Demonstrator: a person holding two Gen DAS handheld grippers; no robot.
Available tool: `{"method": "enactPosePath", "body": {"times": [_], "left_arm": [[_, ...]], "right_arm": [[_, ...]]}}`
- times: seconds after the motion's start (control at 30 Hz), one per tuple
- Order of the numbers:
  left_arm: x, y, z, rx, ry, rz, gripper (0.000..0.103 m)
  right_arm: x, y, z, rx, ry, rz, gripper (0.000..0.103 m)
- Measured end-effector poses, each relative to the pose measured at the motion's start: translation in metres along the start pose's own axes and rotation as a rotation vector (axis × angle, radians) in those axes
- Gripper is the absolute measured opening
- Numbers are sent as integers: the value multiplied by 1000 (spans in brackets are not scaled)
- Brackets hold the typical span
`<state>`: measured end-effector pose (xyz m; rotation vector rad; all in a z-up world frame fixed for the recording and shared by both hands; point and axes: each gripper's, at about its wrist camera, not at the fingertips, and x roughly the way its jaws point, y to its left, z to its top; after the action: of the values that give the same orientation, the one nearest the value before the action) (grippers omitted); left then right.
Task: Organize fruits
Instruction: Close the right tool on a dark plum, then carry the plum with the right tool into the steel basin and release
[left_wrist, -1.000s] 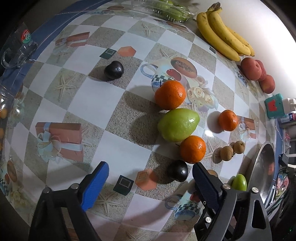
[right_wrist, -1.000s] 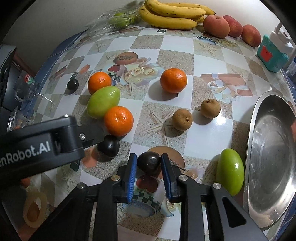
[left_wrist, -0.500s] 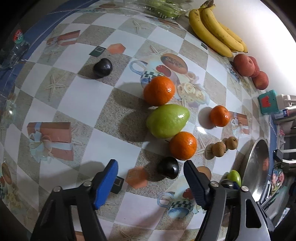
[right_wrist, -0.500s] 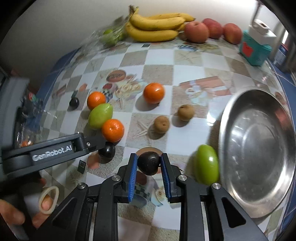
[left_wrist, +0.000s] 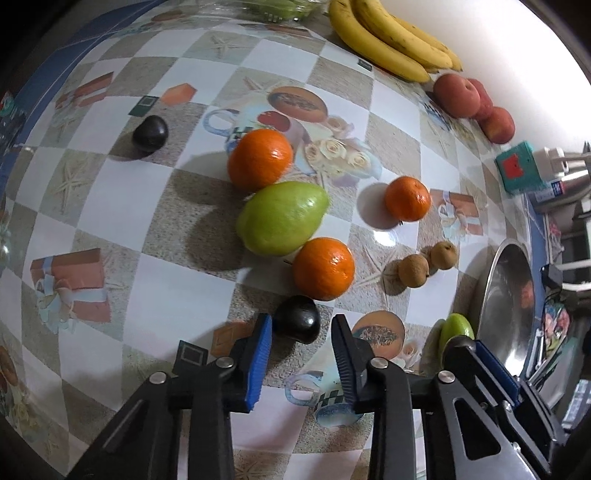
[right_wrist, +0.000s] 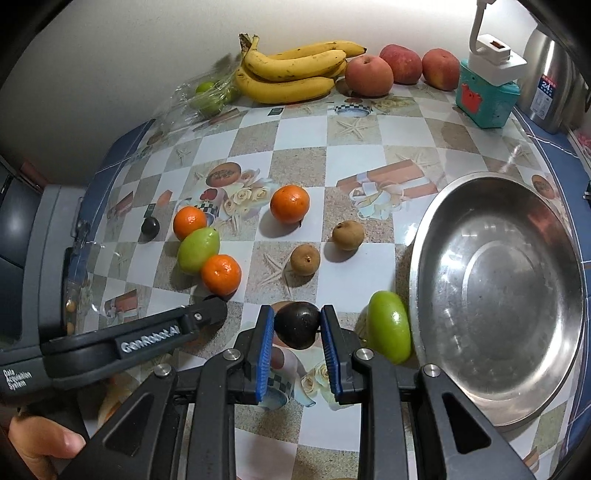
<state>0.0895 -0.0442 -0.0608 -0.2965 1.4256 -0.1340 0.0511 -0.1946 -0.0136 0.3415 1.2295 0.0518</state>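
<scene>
Patience suits the left tongs (left_wrist: 301, 345) — their jaws are closing around a dark plum (left_wrist: 297, 323) lying on the worktop (left_wrist: 110, 192) beside an orange (left_wrist: 324, 267), pads not yet pressing. Right tongs (right_wrist: 297, 326) clench another plum (right_wrist: 297, 323) — carry it level toward the steel bowl (right_wrist: 495, 295).

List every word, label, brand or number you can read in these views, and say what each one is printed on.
"GenRobot.AI": white lettering on the arm of the left gripper, right wrist view.
"Data Acquisition System": small white print on the same gripper's handle.
"24": on the blue label of the steel flask; the smaller print beside it is too small to read.
Teal box: a red sign, unreadable.
Tablecloth: pictures only, nothing legible.
</scene>
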Motion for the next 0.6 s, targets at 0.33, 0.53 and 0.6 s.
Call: {"method": "enactPosePath", "body": {"times": [0.33, 0.53, 0.6], "left_arm": [[1, -2, 1, 17, -16, 36, 28], [-7, 4, -2, 8, -20, 3, 28], [-13, 4, -4, 10, -29, -14, 28]], "right_arm": [[-1, 0, 0, 1, -3, 6, 27], [-2, 0, 0, 7, -6, 11, 27], [-3, -1, 0, 8, -8, 15, 27]]}}
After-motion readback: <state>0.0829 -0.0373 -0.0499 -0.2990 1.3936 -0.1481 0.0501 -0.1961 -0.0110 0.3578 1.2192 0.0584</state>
